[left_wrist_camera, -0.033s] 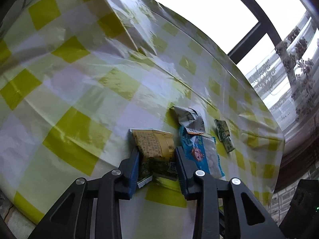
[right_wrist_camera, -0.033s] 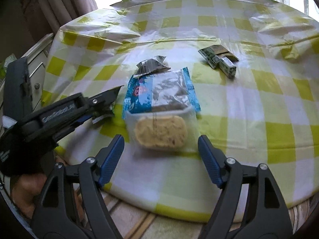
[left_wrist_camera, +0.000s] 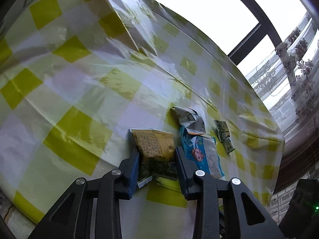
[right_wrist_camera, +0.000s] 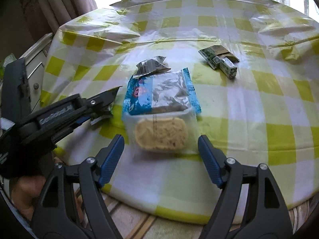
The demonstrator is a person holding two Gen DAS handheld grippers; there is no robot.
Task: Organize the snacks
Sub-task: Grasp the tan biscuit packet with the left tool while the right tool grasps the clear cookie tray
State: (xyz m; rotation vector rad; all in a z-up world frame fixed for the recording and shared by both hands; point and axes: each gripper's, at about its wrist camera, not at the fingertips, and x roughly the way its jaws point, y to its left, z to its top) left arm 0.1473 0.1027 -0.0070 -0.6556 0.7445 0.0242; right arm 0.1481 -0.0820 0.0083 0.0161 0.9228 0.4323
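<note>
The yellow snack packet [left_wrist_camera: 154,147] is sitting between the left gripper [left_wrist_camera: 156,166] jaws, which are pinching its near end; the packet's lower part is dark and partly hidden behind the pads, print too small to read. In the right wrist view only a sliver of it is showing past the left gripper [right_wrist_camera: 103,107]. Right gripper [right_wrist_camera: 160,158] jaws are spread wide, hovering w/ a clear-wrapped pastry [right_wrist_camera: 160,137] just beyond and between the tips, not touching. The blue packet [right_wrist_camera: 159,93] is lying just beyond the pastry, overlapped by it, a crumpled grey wrapper [right_wrist_camera: 152,66] at its far edge. Small green packs [right_wrist_camera: 221,60] are lying far right on the checked surface [right_wrist_camera: 269,103].
</note>
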